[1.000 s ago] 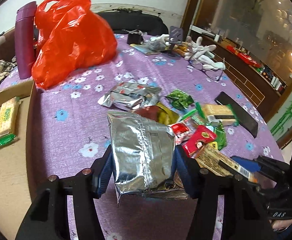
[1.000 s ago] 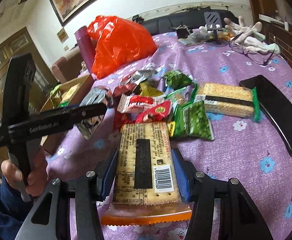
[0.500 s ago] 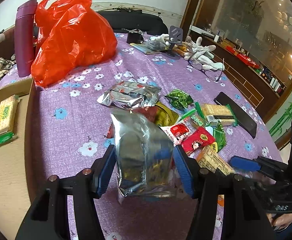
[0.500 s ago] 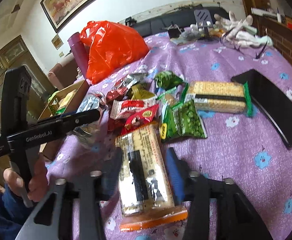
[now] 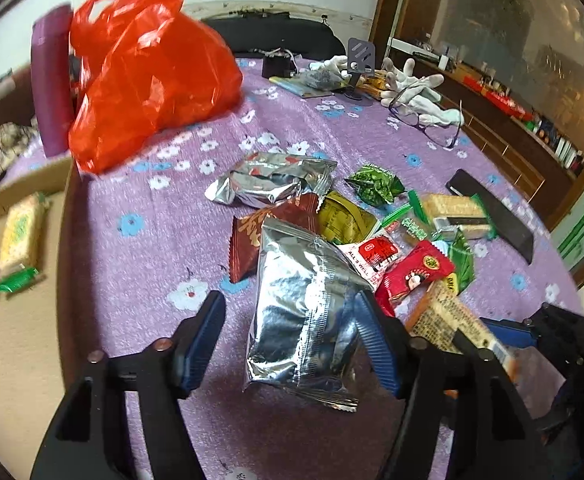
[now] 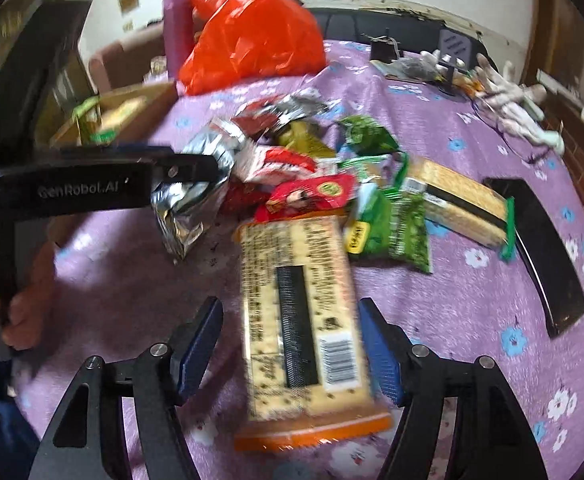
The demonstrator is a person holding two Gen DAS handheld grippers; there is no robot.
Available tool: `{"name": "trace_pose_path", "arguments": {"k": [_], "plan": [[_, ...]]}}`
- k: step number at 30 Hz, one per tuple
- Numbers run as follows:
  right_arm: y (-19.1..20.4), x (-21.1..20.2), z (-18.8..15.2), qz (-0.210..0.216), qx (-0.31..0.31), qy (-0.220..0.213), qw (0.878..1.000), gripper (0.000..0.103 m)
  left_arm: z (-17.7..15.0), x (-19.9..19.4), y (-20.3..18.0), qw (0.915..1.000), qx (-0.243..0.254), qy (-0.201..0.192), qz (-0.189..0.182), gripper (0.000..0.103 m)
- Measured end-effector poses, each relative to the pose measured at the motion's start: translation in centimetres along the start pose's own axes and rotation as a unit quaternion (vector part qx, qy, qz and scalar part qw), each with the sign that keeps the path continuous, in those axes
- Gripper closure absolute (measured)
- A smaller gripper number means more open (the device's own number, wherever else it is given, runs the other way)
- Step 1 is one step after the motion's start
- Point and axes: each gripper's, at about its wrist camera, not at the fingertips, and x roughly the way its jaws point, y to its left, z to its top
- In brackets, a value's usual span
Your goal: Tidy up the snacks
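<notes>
The left tool (image 5: 290, 338) had just been opening; the crinkled silver foil snack bag (image 5: 303, 316) lay between its parted fingers, against the right one. The right tool (image 6: 290, 346), also just opening, straddled the long tan cracker packet (image 6: 303, 320) on the purple floral surface (image 6: 471, 300).

The left gripper (image 5: 292, 336), a black two-finger tool with blue ribbed pads, points steeply down with its jaws spread; they have just been opening, the left pad stands clear and the right pad lies against a crumpled silver foil snack bag (image 5: 303, 312) between them. The right gripper (image 6: 292, 344), of the same build, also points down, its jaws just widened and both pads apart from the long yellow cracker packet (image 6: 303, 320) between them. A bare hand (image 6: 20, 308) grasps the left tool's handle.
</notes>
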Motion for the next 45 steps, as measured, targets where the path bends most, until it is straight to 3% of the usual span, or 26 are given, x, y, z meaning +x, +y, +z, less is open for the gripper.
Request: {"name": "trace_pose_path", "arguments": {"k": [2, 4, 7, 8, 9, 14, 23, 34, 45], "plan": [[0.2, -0.3, 0.0, -0.006, -0.005, -0.004, 1.0, 0.045, -0.2, 0.5, -0.7, 0.9997, 0.018, 0.011, 0.01, 0.016], [-0.2, -0.5, -0.2, -0.008, 0.002, -0.006, 1.0, 0.046, -0.4, 1.2, -1.3, 0.999, 0.034, 0.027, 0.007, 0.016], [-0.9, -0.7, -0.4, 0.002, 0.024, -0.013, 1.0, 0.046, -0.9, 2.3, -2.0, 0.9963, 0.06, 0.043, 0.044, 0.019], [-1.0, -0.8, -0.5, 0.006, 0.032, -0.016, 0.999, 0.046, -1.0, 2.7, -2.0, 0.9958, 0.061, 0.049, 0.048, 0.029], [-1.2, -1.0, -0.5, 0.009, 0.037, -0.022, 0.999, 0.046, -0.9, 2.5, -1.7, 0.997, 0.051, 0.049, 0.031, 0.045], [-1.9, -1.8, -0.6, 0.032, 0.076, -0.045, 0.996, 0.046, -0.7, 1.9, -0.6, 0.999, 0.02, 0.039, 0.009, 0.045], [-3.2, -4.0, -0.2, 0.061, 0.13, -0.081, 0.986, 0.046, 0.0, -1.2, 0.0, 0.9994, -0.003, -0.03, -0.017, 0.045], [-2.1, -4.6, 0.7, 0.093, 0.143, -0.09, 0.981, 0.046, -0.1, -3.7, 0.5, 0.9989, -0.009, -0.045, -0.013, 0.045], [-1.4, -4.2, 1.3, 0.145, 0.17, -0.082, 0.971, 0.046, -0.4, -6.0, 3.5, 0.9976, -0.045, -0.051, -0.012, 0.045]]}}
